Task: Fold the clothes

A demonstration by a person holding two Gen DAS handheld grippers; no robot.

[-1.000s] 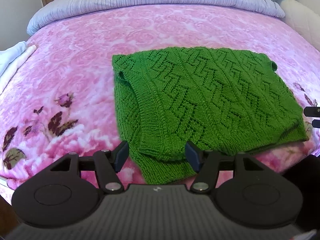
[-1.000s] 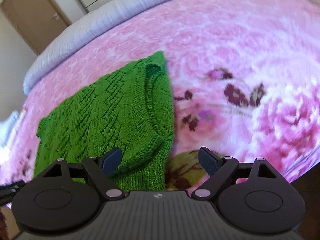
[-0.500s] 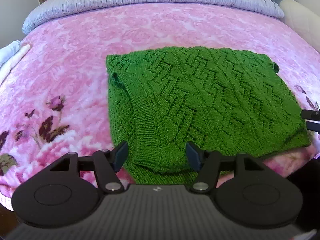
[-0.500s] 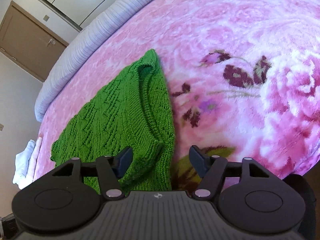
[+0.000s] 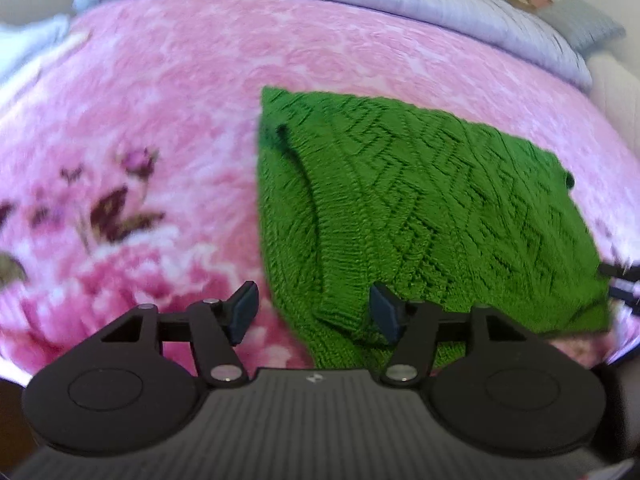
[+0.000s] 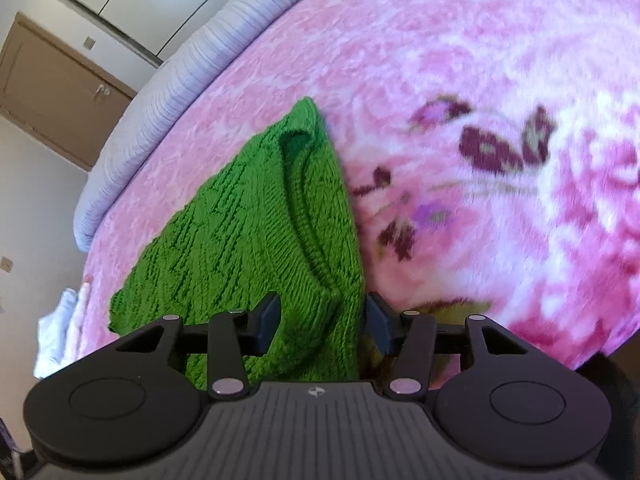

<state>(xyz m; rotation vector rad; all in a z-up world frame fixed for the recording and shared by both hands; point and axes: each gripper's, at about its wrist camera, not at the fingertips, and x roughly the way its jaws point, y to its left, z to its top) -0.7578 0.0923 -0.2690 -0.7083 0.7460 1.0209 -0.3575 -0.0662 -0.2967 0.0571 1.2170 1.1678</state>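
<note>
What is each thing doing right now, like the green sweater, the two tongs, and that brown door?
Green sweater: lying on the bed, folded over, not lifted.
Left tongs: open, near edge of the sweater between the tips, not gripping.
Right tongs: open, sweater corner between the tips, not pinched yet.
Pink blanket: spread over the bed.
Brown door: closed.
</note>
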